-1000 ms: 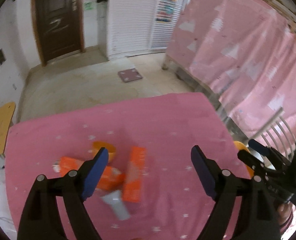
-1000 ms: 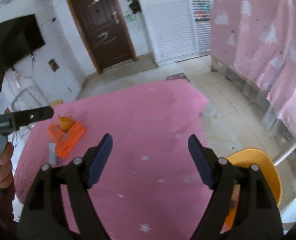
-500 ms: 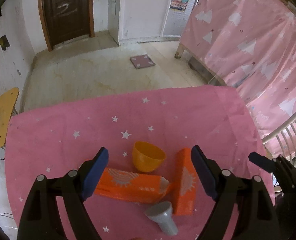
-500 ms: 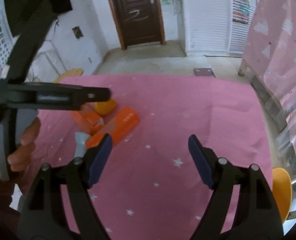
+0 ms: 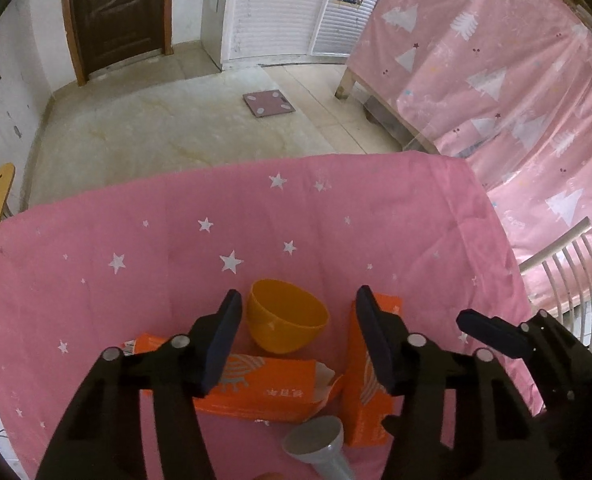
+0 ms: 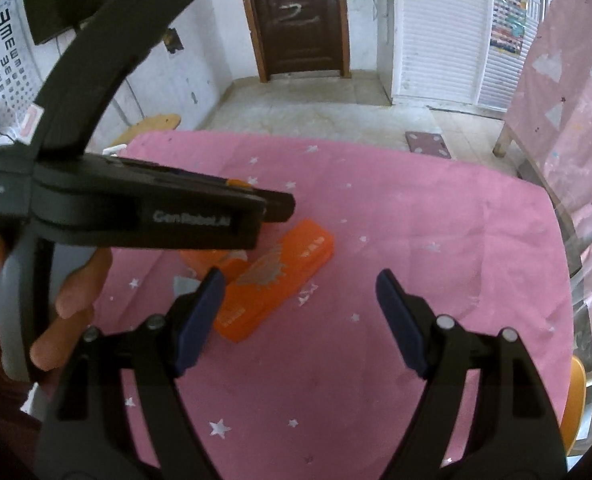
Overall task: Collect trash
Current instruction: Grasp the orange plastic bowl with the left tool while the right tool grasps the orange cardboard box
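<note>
Nearest the left tongs, whose jaws are closing with nothing gripped, a grey plastic funnel-shaped piece lies below them. Beyond it, one flattened orange cardboard carton lies crosswise, touching another lying lengthwise. Farther, between the jaws, a yellow plastic bowl seems empty on the pink starred worktop. The right tongs gape empty, farther away.

We see the pink star cloth from two wrist cameras, both tilted steeply down along their own fingers and facing the dark door beyond it. The left view hangs close above the orange boxes; the right view looks from further back and rightward, sharing those boxes, cloth and door.
</note>
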### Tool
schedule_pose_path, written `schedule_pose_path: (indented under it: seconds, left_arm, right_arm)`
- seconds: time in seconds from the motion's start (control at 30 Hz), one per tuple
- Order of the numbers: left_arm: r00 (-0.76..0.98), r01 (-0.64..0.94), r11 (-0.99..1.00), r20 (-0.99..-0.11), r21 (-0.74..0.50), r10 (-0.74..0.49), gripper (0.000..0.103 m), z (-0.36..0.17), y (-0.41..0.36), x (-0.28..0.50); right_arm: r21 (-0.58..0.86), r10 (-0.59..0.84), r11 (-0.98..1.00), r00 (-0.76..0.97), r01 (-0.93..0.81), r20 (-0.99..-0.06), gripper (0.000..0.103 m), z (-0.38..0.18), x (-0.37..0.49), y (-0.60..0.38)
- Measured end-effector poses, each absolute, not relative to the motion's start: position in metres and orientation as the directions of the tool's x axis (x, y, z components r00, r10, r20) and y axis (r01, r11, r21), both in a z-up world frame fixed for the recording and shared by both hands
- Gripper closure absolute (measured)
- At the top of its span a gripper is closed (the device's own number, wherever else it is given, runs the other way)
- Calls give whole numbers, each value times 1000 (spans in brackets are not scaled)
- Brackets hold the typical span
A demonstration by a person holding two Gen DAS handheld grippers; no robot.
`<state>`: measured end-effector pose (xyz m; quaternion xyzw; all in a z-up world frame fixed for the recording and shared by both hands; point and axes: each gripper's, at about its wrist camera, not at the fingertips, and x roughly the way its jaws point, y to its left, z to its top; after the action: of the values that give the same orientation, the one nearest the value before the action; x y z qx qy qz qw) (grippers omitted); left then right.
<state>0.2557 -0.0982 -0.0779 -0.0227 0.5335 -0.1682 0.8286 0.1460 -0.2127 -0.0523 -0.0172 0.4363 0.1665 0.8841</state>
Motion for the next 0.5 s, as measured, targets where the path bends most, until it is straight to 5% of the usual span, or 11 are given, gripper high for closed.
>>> schedule_pose_path:
  seconds: [0.2,0.5]
  left_arm:
    - [363,249,946,-885,-210,-292,69,-86,-99,256]
    - [434,191,960,-860,-203,-268,69,-70,-81,255]
  right_arm:
    - [111,278,942,553,-316,-785,28,-55,150,-204]
    - [104,264,945,536,-310,-802,28,-61,161,-192]
